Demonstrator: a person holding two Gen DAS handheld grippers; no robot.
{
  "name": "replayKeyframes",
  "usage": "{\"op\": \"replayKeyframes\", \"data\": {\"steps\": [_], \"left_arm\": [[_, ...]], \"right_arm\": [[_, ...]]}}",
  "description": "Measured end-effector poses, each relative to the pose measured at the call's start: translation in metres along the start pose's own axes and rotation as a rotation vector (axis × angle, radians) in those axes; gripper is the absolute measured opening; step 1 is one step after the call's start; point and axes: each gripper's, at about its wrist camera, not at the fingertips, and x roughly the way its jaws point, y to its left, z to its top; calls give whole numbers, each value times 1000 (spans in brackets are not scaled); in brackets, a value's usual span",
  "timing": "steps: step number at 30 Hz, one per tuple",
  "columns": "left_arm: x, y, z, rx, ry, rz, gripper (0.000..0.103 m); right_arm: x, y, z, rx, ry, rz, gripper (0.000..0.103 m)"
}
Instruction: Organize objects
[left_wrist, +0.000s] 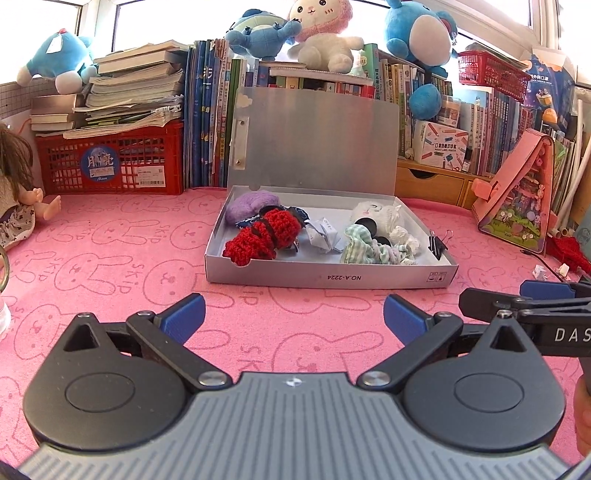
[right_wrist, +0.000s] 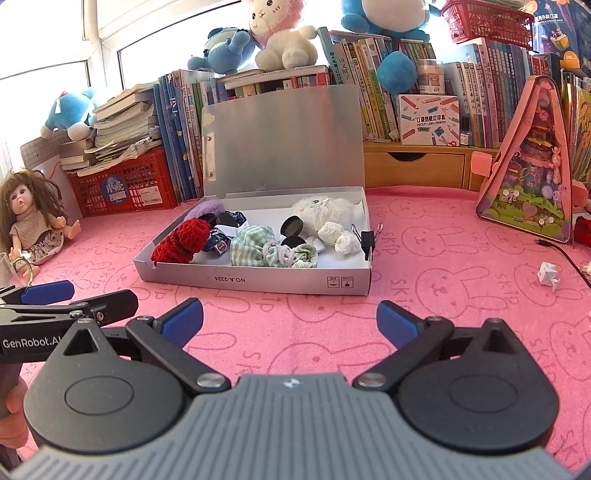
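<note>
Open silver box on the pink counter, lid upright, packed with a red knit piece, green checked cloth and white plush (binder clip on its right wall). Before the box, left gripper and right gripper, both spread wide, holding nothing. Right of the box, a folded paper.

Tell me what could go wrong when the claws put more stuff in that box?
1. The shallow grey cardboard box is already crowded; the red knitted bundle sits at its low front wall and might get pushed out.
2. The black binder clip hangs on the right wall, so a bump could knock it off.
3. The upright grey lid could flop shut if the open left claw or open right claw hits it.
</note>
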Motion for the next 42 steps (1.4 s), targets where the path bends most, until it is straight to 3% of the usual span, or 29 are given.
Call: {"op": "replayKeyframes", "data": {"steps": [12,25,42], "left_arm": [[13,5,-32,11,82,40,103],[36,9,-46,8,163,79,103],[53,9,-43,27,158,118,103]], "right_arm": [[2,10,-30,-14,24,-3,103],[20,9,-51,11,70,-68,103],[42,11,-50,9,121,-105,103]]}}
